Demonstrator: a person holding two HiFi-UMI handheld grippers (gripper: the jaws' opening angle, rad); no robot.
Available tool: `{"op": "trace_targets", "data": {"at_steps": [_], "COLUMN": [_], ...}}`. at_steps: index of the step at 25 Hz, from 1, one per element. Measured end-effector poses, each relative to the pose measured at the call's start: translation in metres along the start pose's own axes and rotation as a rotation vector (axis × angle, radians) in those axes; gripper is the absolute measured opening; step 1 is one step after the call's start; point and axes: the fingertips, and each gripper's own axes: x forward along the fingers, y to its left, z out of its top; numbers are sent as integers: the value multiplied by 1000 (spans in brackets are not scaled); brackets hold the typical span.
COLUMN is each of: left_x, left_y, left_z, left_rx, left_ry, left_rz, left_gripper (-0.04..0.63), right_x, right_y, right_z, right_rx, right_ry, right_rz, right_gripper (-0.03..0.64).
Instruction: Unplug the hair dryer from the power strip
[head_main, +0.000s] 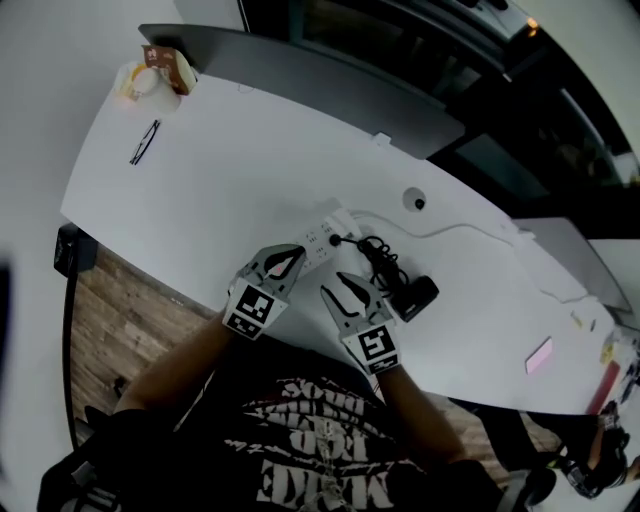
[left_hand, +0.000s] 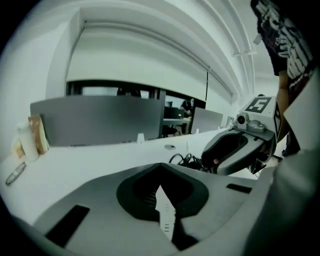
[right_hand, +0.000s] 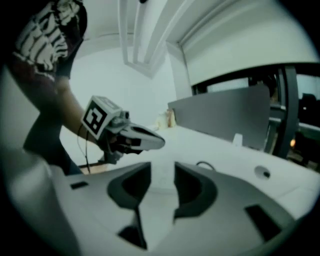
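The black hair dryer (head_main: 417, 296) lies on the white desk (head_main: 230, 170), just to the right of the person's right hand. Its cable (head_main: 382, 262) is bunched in a loose tangle that runs back to a dark plug (head_main: 346, 240) at the near end of the white power strip (head_main: 322, 238). From here the plug looks seated, though I can't be sure.

The left claw (head_main: 297, 252) hangs over the strip with its tips brought together and nothing pinched that I can see. The right claw (head_main: 337, 283) is just beside the tangle, jaws spread wide with nothing between them.

I'd guess the plug body is the place to take hold: hard, small and stiff, it should come out with a straight pull. The cord is soft and would only stretch or slip. The strip looks light enough to lift along with the plug, so it probably needs pinning down. Smooth plastic may slide under the pads.
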Motion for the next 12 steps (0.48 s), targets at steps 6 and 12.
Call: {"op": "trace_targets", "data": {"at_steps": [6,12], "left_x": [-72,-137], "left_y": [-2,-14], "left_z": [123,207], "left_rx": [-57,-48], "left_ry": [-310,-439], "left_rz": [160,238], "left_gripper": [28,28], "right_x": [-93,-151], "right_y": [-29,-46], "right_z": [98,155], "right_rx": [37,80], "right_ry": [-305,-454], "right_rz": [-153,-214], "right_gripper": [43,41]}}
